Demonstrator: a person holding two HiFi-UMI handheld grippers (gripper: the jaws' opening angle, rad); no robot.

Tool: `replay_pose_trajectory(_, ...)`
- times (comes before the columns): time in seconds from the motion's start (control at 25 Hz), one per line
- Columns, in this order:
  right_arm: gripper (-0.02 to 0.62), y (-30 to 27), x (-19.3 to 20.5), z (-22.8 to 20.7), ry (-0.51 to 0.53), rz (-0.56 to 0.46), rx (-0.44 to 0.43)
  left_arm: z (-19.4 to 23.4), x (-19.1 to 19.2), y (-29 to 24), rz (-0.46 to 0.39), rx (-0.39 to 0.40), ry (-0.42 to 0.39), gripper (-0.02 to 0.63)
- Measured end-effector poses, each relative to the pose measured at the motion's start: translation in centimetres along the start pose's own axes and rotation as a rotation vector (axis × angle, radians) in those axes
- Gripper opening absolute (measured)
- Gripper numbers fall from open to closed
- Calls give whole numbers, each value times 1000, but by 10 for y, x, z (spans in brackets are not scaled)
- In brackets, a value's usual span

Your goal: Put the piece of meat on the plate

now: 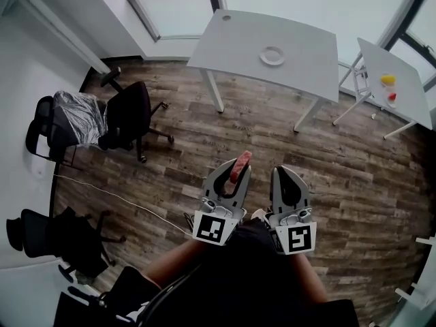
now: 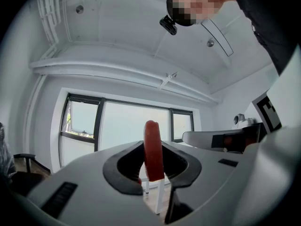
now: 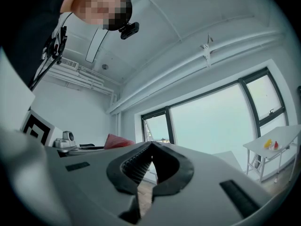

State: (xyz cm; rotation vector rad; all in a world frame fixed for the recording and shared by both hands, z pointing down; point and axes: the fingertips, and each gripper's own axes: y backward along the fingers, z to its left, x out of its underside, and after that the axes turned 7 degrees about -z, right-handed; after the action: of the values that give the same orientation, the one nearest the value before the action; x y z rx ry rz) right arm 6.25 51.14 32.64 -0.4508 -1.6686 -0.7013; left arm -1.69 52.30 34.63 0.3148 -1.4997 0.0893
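Observation:
A reddish-pink piece of meat (image 1: 240, 167) stands on edge between the jaws of my left gripper (image 1: 235, 172), which is shut on it. In the left gripper view the meat (image 2: 153, 150) rises above the dark pads, clamped from both sides. My right gripper (image 1: 287, 176) is held beside the left one, its jaws shut with nothing between them (image 3: 150, 161). The white plate (image 1: 272, 55) lies on the white table (image 1: 238, 43) far ahead, well apart from both grippers. From the right gripper view the meat (image 3: 117, 141) shows as a red wedge at the left.
Wooden floor lies between me and the table. A black office chair (image 1: 129, 114) and another with a plastic-covered back (image 1: 71, 118) stand at the left. A second white table (image 1: 402, 80) at the right carries small yellow and red items (image 1: 388, 80). Large windows fill the far wall.

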Motion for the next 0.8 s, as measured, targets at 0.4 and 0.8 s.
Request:
replay_pose_trajectory(0.4,2,26,6,-42,-40,21,-11,10,8,6,42,-128,30,91)
replay_pose_trajectory(0.8,2,27,26,-85,-57,65,40,9,35,-14,106,-105,47,91)
